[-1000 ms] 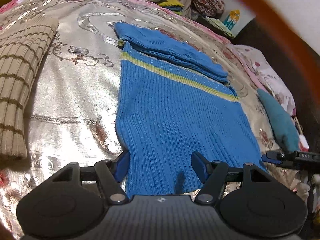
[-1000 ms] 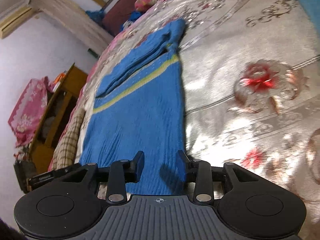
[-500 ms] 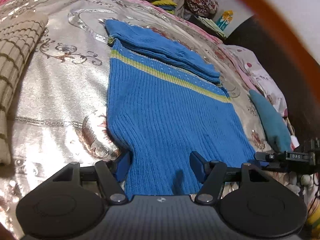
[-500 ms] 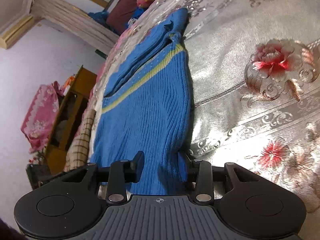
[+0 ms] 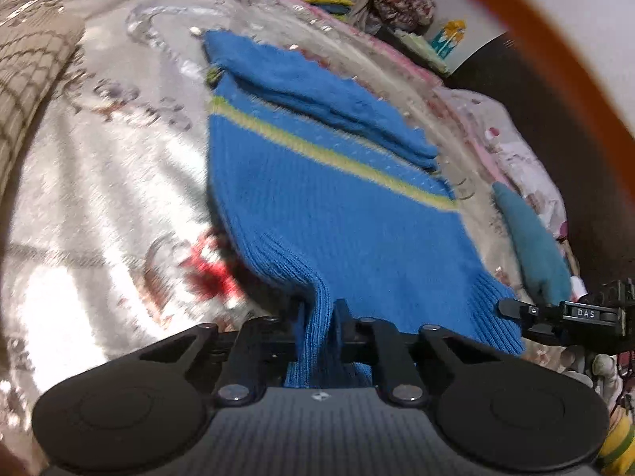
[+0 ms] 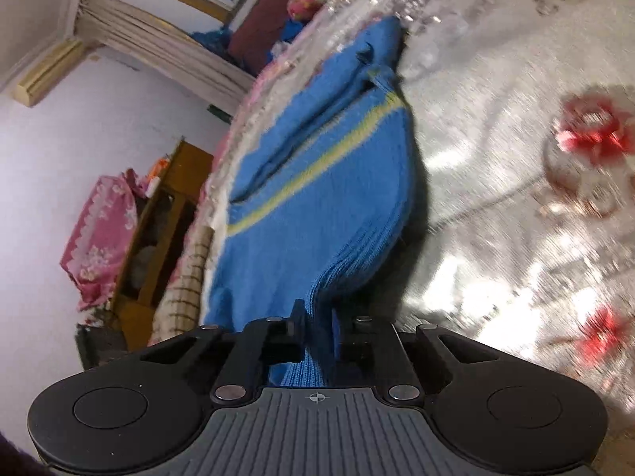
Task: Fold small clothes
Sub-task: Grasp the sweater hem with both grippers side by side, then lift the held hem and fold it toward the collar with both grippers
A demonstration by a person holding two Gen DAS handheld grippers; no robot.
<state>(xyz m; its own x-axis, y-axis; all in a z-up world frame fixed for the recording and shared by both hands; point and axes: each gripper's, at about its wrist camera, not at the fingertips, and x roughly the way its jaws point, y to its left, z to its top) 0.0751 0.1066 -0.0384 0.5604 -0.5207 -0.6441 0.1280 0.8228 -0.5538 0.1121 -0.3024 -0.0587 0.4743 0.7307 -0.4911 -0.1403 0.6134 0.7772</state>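
Observation:
A small blue knitted sweater [image 5: 337, 198] with a yellow-green stripe lies flat on the silvery flowered bedspread [image 5: 99, 206], its sleeves folded across its far end. My left gripper [image 5: 319, 313] is closing, its pads pinching the ribbed hem at the near left corner, which is gathered and lifted. In the right wrist view the same sweater [image 6: 317, 182] runs away from me, and my right gripper [image 6: 315, 323] is closing too, clamped on the hem's near right corner. The right gripper's tip [image 5: 516, 309] shows at the left view's right edge.
A beige checked garment [image 5: 27, 79] lies at the left of the bed, a teal cloth [image 5: 532, 246] at the right. Piled clothes [image 5: 397, 0] sit beyond the far edge. A wooden cabinet [image 6: 158, 230] and pink floral bundle [image 6: 99, 230] stand beside the bed.
Both grippers have shut on the sweater's ribbed hem, which was lying flat between open fingers before. The hem corners are now bunched and raised off the bedspread.

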